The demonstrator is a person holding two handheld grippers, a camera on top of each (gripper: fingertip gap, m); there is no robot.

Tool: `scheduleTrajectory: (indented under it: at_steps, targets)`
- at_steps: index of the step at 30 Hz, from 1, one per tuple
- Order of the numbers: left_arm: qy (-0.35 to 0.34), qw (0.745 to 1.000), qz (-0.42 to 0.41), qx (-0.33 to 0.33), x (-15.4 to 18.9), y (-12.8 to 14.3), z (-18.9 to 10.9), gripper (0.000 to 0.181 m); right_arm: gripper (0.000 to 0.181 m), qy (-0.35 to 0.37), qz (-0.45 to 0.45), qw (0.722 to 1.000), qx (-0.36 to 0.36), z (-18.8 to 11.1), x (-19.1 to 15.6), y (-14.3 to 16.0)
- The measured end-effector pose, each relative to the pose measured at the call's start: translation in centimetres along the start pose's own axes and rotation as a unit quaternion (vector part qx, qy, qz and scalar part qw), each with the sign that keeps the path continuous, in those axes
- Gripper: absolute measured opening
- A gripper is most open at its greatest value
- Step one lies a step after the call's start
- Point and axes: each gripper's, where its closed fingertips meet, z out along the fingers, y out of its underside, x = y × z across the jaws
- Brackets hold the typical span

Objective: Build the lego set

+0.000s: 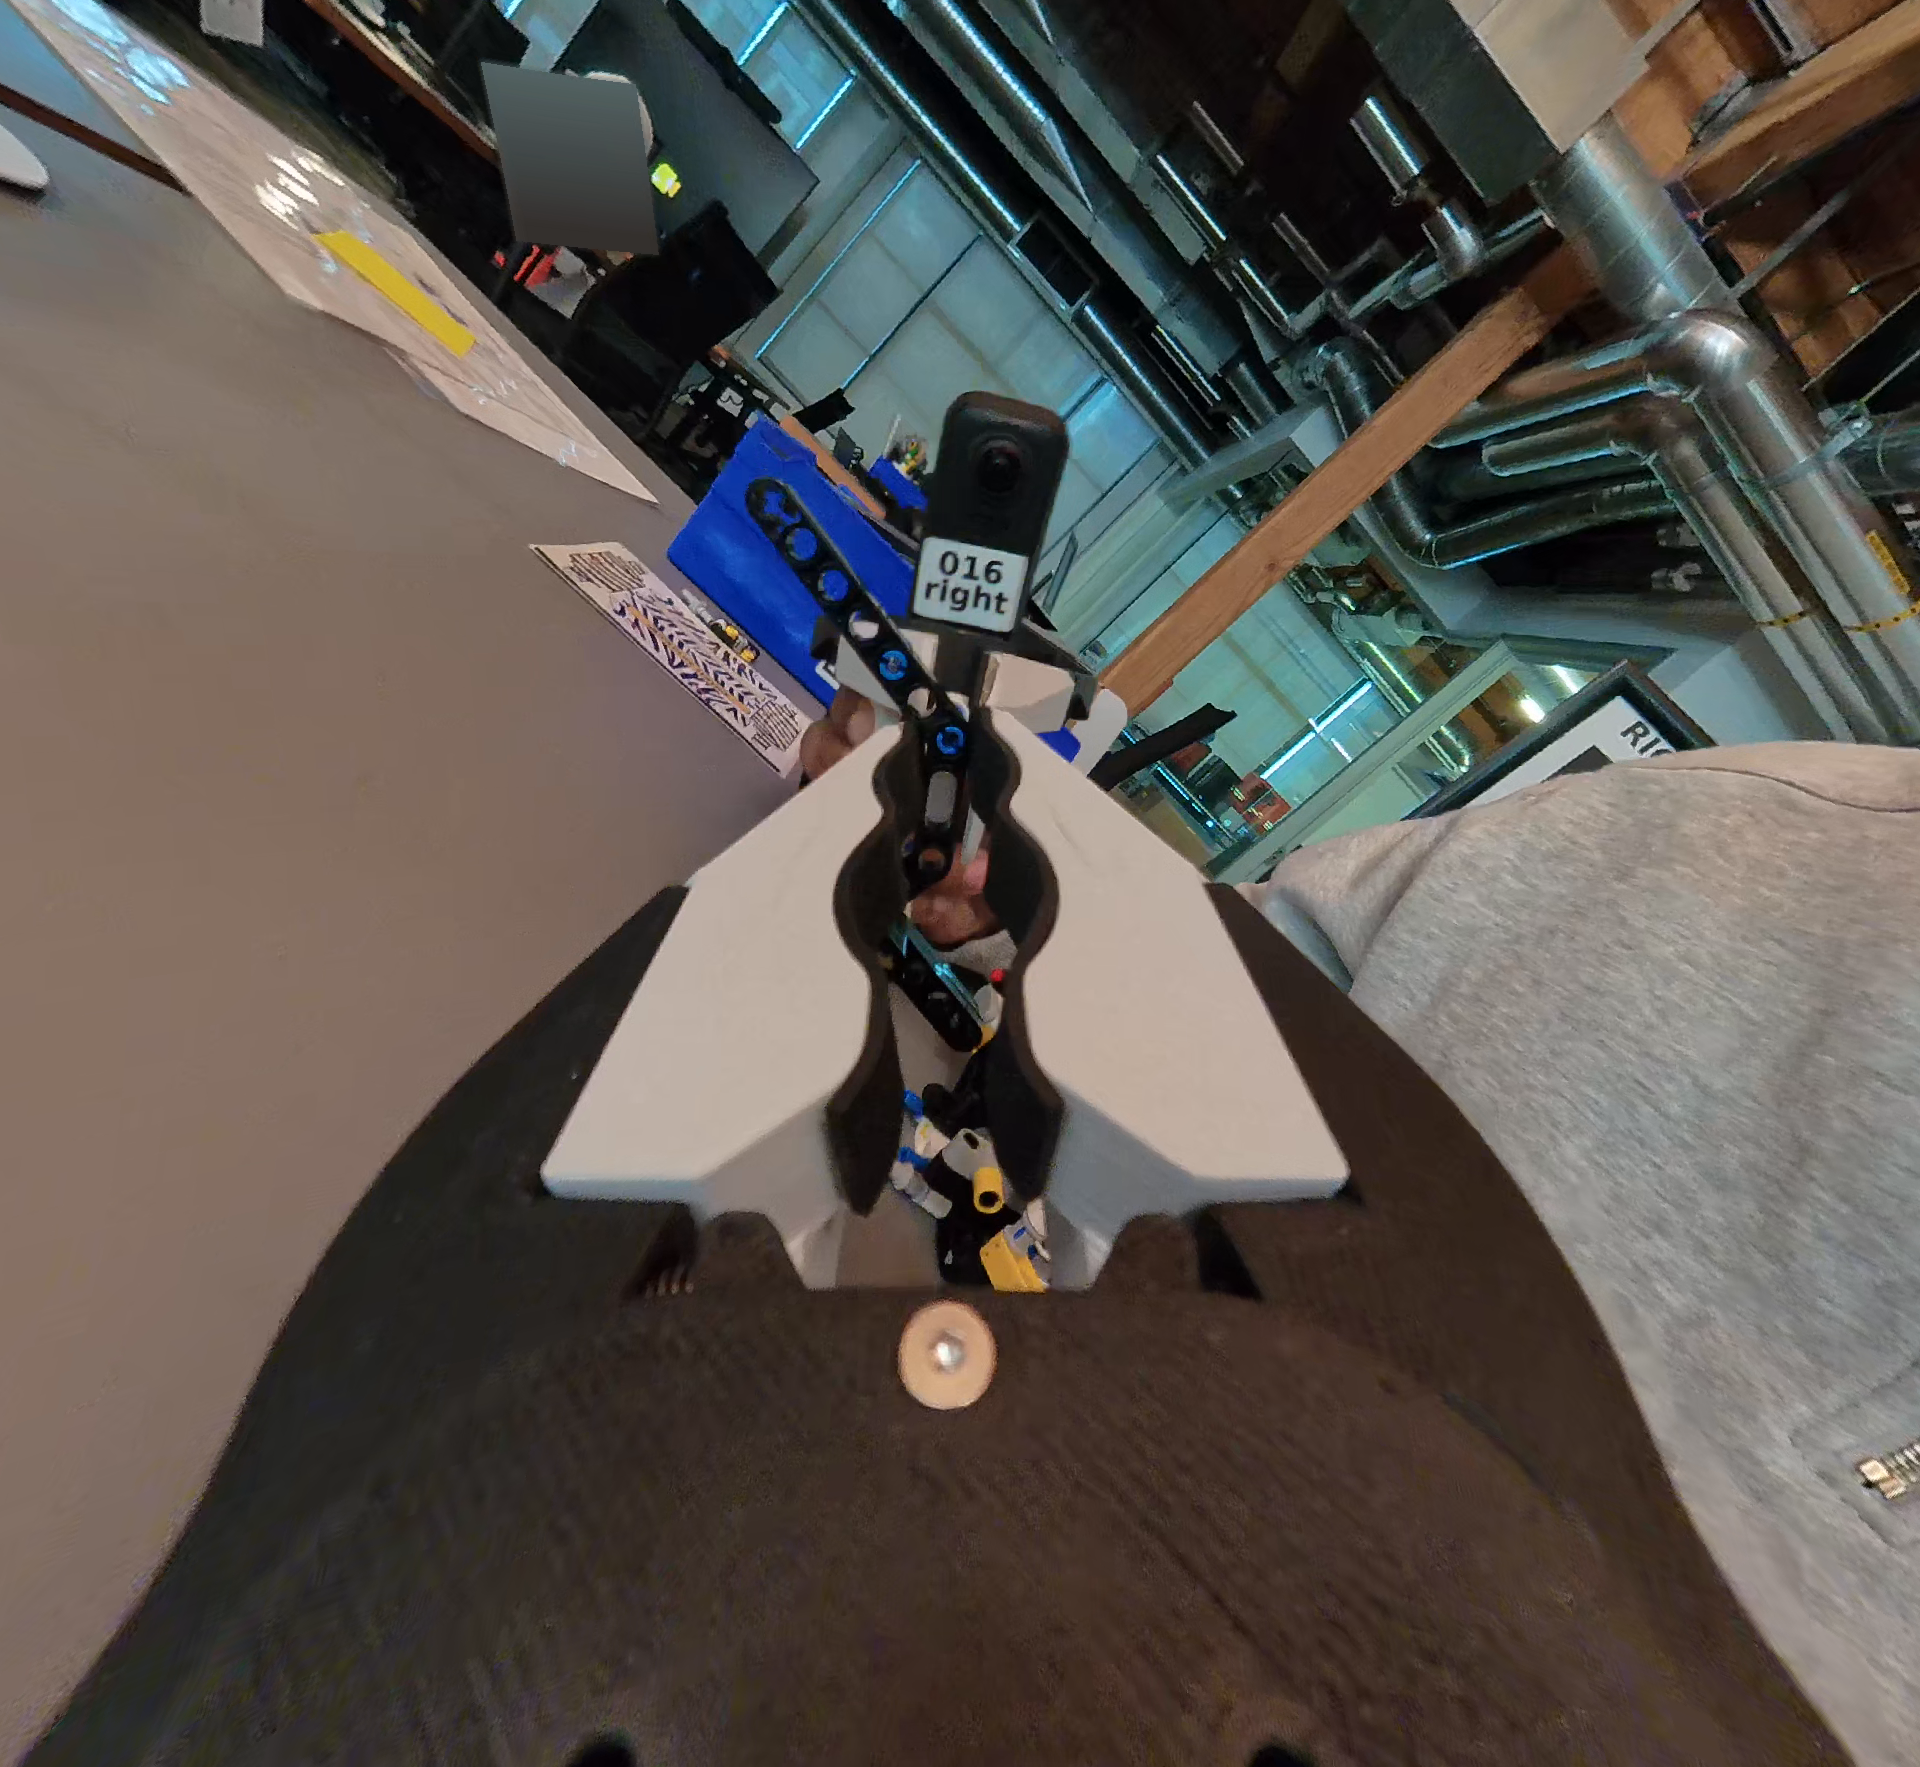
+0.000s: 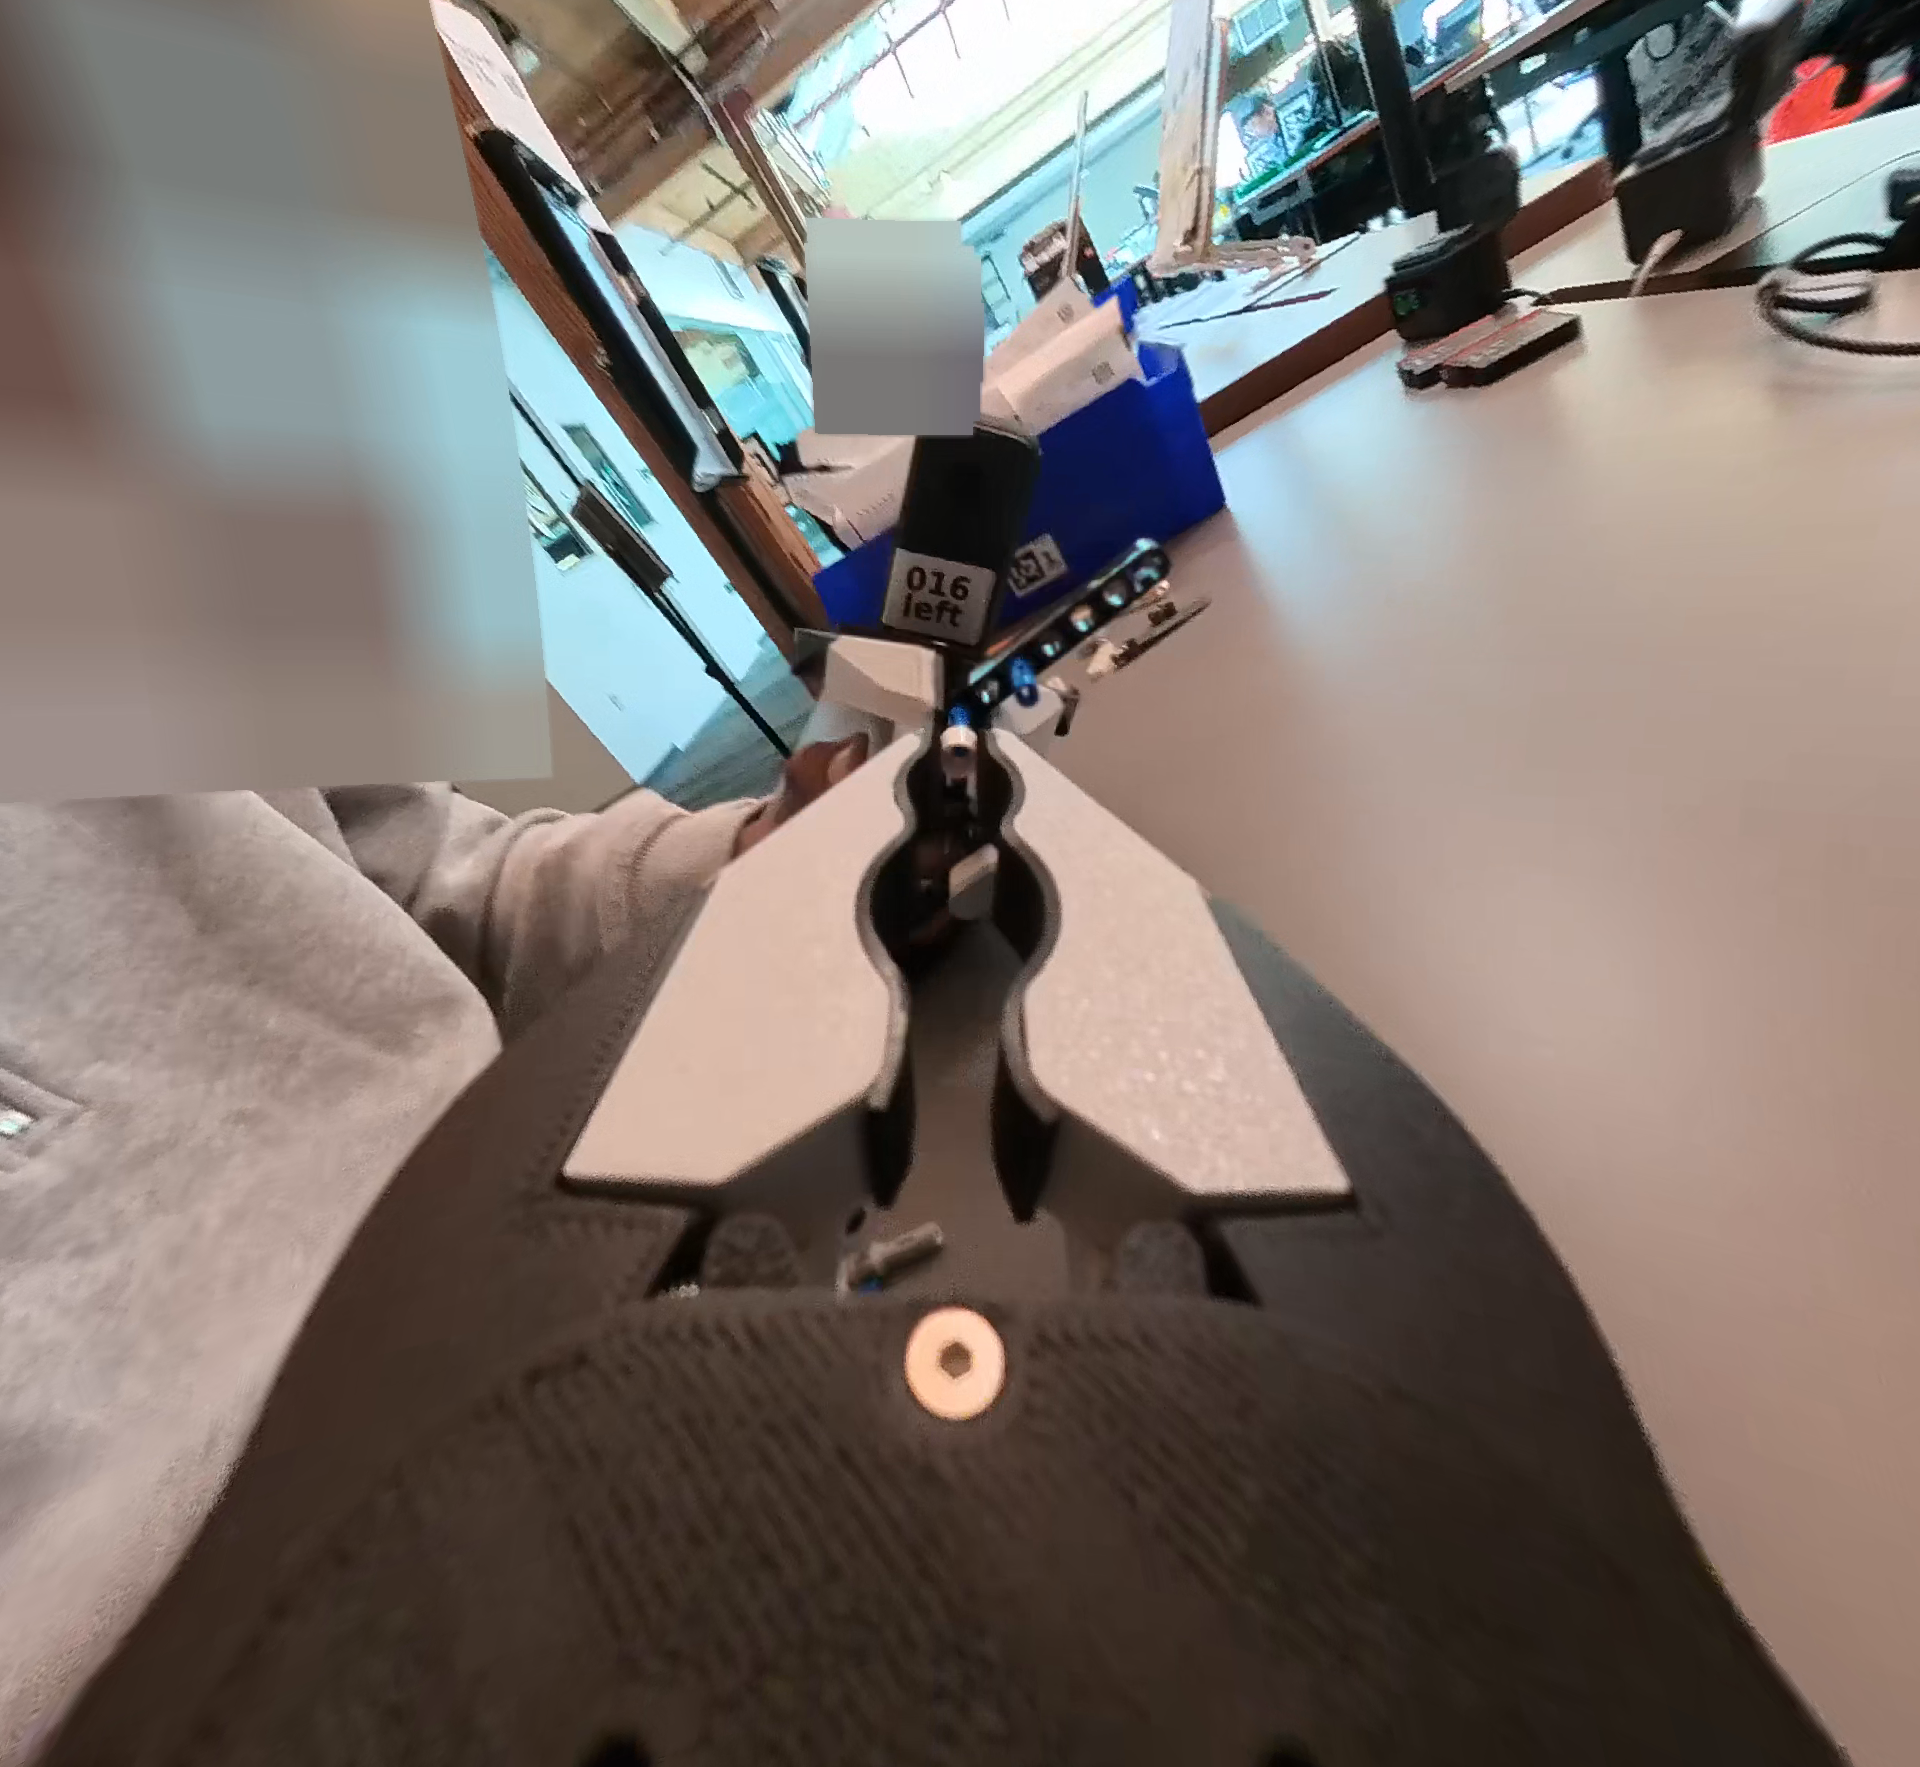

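Observation:
My left gripper [image 1: 943,749] is shut on a long black Lego beam [image 1: 831,579] with blue pins. The beam sticks out up and left past the fingertips. My right gripper [image 2: 954,753] faces it tip to tip and is shut on a small white and blue piece [image 2: 956,738] at the beam's near end. From the right wrist view the beam [image 2: 1101,600] runs up and right over the table. The right gripper [image 1: 1023,694] shows just behind the beam in the left wrist view. The left gripper [image 2: 883,678] shows opposite in the right wrist view.
Loose Lego pieces [image 1: 977,1187] lie below the left jaws. A blue bin [image 1: 743,574] [image 2: 1122,460] stands at the table's far edge, with printed sheets [image 1: 707,642] beside it. Black devices and cables [image 2: 1475,283] sit at the far right. A grey sleeve [image 1: 1610,1094] is close by.

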Motion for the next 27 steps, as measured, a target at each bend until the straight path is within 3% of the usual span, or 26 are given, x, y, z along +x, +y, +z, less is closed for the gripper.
scheduleTrajectory:
  at_steps: [9,23,27]
  targets:
    - [0.002,1.000,-0.007,-0.011,-0.08,0.28,0.17,0.008,0.005,0.001,-0.001,1.000,-0.010,-0.16,0.02,0.20]
    - [-0.021,1.000,0.006,-0.015,-0.56,0.41,0.36,0.008,0.005,-0.058,0.162,0.985,0.015,-0.37,0.57,0.30]
    - [-0.026,1.000,0.008,-0.015,-0.64,0.43,0.36,0.008,0.005,-0.059,0.169,0.984,0.014,-0.35,0.62,0.32]
